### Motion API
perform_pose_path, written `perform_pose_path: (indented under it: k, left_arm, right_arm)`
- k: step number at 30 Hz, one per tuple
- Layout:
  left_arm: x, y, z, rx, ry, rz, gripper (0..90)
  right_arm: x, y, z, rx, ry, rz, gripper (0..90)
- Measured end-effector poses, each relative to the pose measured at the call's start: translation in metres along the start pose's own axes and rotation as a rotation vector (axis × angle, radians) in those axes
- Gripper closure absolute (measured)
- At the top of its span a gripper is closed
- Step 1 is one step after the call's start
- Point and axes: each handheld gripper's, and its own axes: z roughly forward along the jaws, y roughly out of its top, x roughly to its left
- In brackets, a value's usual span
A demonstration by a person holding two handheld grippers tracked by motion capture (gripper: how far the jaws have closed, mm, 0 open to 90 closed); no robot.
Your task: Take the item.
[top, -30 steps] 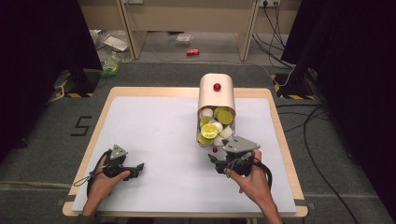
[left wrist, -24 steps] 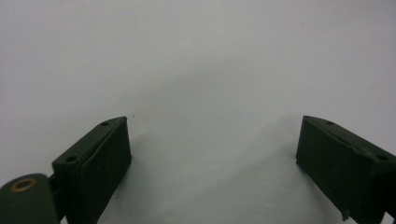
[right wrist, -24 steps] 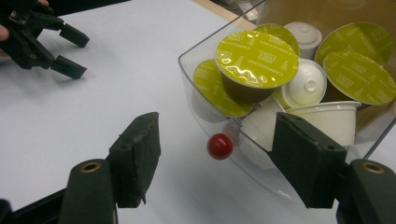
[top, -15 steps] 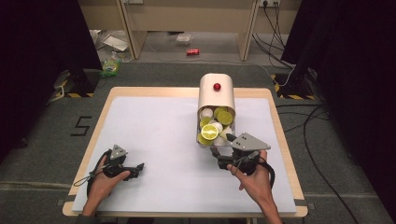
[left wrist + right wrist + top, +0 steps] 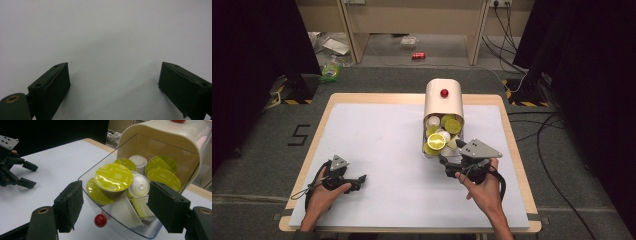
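While both hands rest near the bench's front edge, we see the right gripper (image 5: 451,163) poised at the mouth of a cream capsule dispenser (image 5: 444,100) that stands toward the bench's back-right part, its clear drawer (image 5: 100,206) pulled out toward the person. Its jaws have just been opening and now stand partly apart, one on each side of the drawer's front as the right gripper view shows it; nothing sits between the pads, and we cannot tell whether either jaw brushes the clear wall. A red knob (image 5: 100,220) marks the drawer's front, and a second red knob (image 5: 444,93) sits on the dispenser's rounded top.

We count a heap of coffee capsules (image 5: 113,178) in the drawer, several with lime-green foil lids and others white, lying at all angles. Fine print runs across the green lids, but it is too small for us to read.

Over by the bench's front-left corner, the left gripper (image 5: 361,179) lies low over the white bench (image 5: 377,140), its jaws spread wide and holding nothing, well apart from the dispenser. A dark figure "5" (image 5: 298,135) is marked on the floor just off the bench's left edge
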Motion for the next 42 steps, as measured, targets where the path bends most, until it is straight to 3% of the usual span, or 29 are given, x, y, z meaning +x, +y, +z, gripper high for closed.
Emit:
perform_pose_path:
  k: [14, 28, 42]
  left_arm:
    - [0.000, 0.000, 0.000, 0.000, 0.000, 0.000, 9.3]
    - [0.000, 0.000, 0.000, 0.000, 0.000, 0.000, 9.3]
    - [0.000, 0.000, 0.000, 0.000, 0.000, 0.001, 9.2]
  right_arm:
    - [-0.003, 0.011, 0.018, -0.015, -0.006, 0.002, 28.3]
    - [0.003, 0.016, 0.039, -0.006, 0.002, 0.001, 27.7]
    - [0.005, 0.010, 0.054, 0.052, -0.028, -0.014, 28.4]
